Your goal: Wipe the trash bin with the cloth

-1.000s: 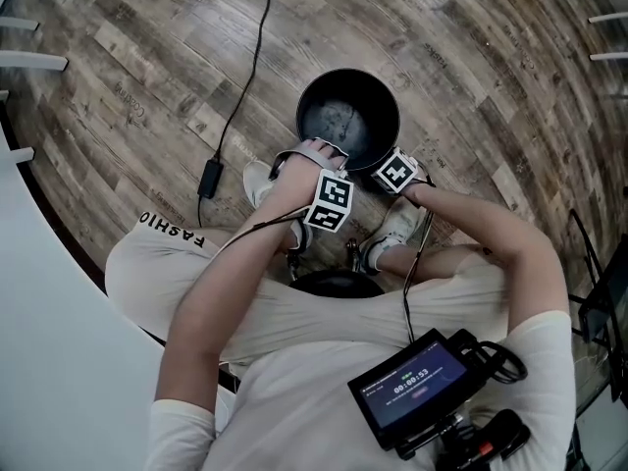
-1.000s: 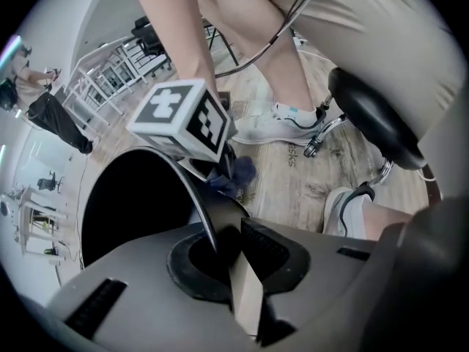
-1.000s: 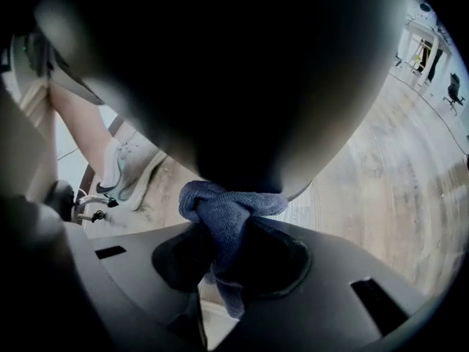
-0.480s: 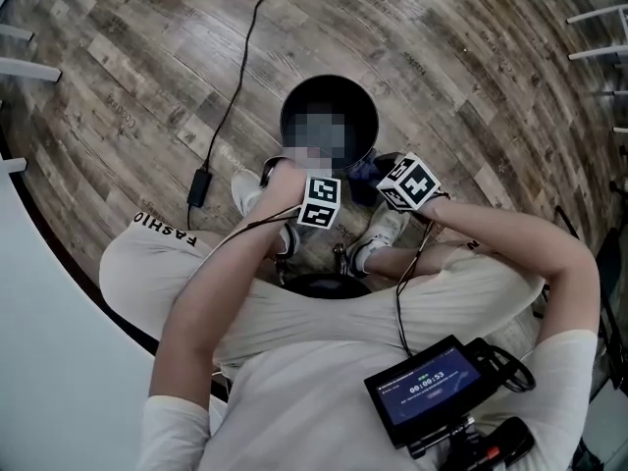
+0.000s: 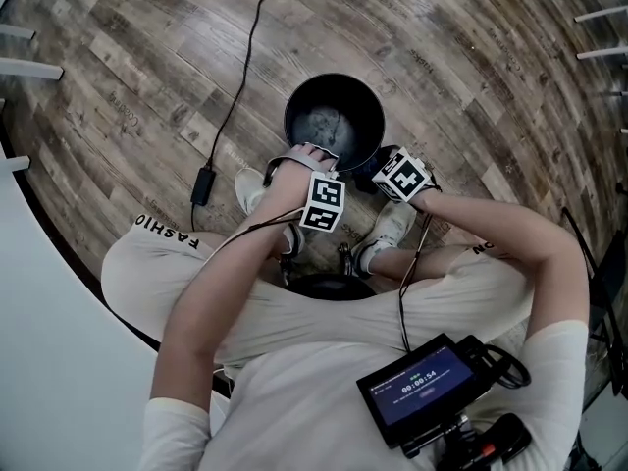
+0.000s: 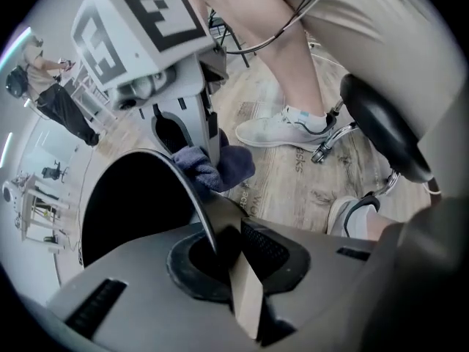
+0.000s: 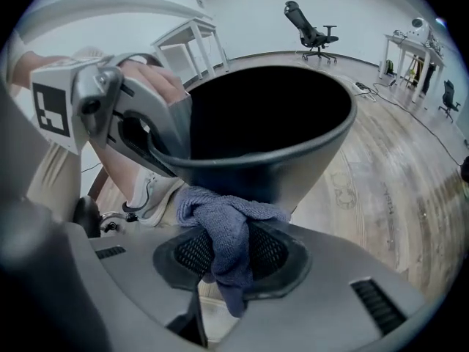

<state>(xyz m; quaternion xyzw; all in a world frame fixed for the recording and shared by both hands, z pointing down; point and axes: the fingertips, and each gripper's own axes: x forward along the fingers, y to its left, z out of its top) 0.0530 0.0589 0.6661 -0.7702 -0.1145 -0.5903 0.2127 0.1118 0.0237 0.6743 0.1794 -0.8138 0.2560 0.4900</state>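
Standing on the wooden floor [image 5: 147,57] in the head view, the black trash bin [image 5: 339,116] is seen upright. In the left gripper view, its rim is clenched by the left claw [image 6: 223,251]. In the right gripper view, the blue cloth [image 7: 220,218] is grasped by the right claw [image 7: 227,259] against the outer wall; wiping is judged under way and unfinished.

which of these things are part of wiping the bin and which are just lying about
Job in hand: trash bin, rim clamped by the left gripper; blue cloth, pinched in the right gripper.

Lying about: cable and black adapter on the floor; stool; office chair; white table.
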